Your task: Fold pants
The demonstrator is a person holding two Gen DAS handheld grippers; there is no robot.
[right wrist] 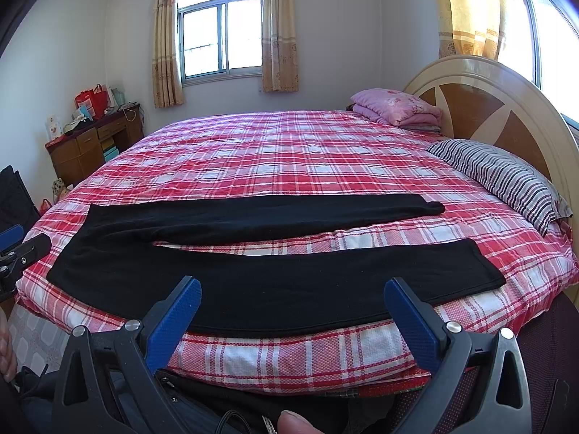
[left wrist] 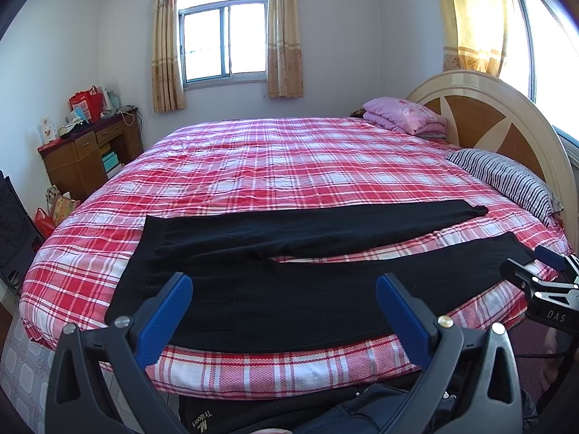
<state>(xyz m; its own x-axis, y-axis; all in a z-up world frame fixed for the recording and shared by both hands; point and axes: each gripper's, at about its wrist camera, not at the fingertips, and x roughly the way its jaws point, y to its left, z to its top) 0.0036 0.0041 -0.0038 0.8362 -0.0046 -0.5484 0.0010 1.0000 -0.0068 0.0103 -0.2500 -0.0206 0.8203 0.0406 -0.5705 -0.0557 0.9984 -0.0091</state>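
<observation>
Nearest to us, our left gripper (left wrist: 284, 311) and right gripper (right wrist: 292, 313) hang just off the near edge of the bed (left wrist: 253, 369), each with its jaws spread wide and nothing between them. We judge they are held back here to line up on the cloth before any grasp; no fold looks begun.

Just beyond the jaws lie the black pants (right wrist: 253, 289), spread flat on the red plaid bedspread (right wrist: 289, 152), waist to the left and the two legs running to the right. The near leg lies along the bed's near edge and the far leg is parted from it by a strip of plaid, which would let us lift one leg over the other.

Farther right, a striped pillow (right wrist: 506, 177) leans by the headboard (right wrist: 488, 108), with folded pink bedding (right wrist: 398, 106) beyond it.

At the far left a wooden desk (left wrist: 83, 155) carries a red bag (left wrist: 87, 103) and small boxes; what the bag holds we cannot tell. A window (left wrist: 224, 39) with curtains closes the far wall.
</observation>
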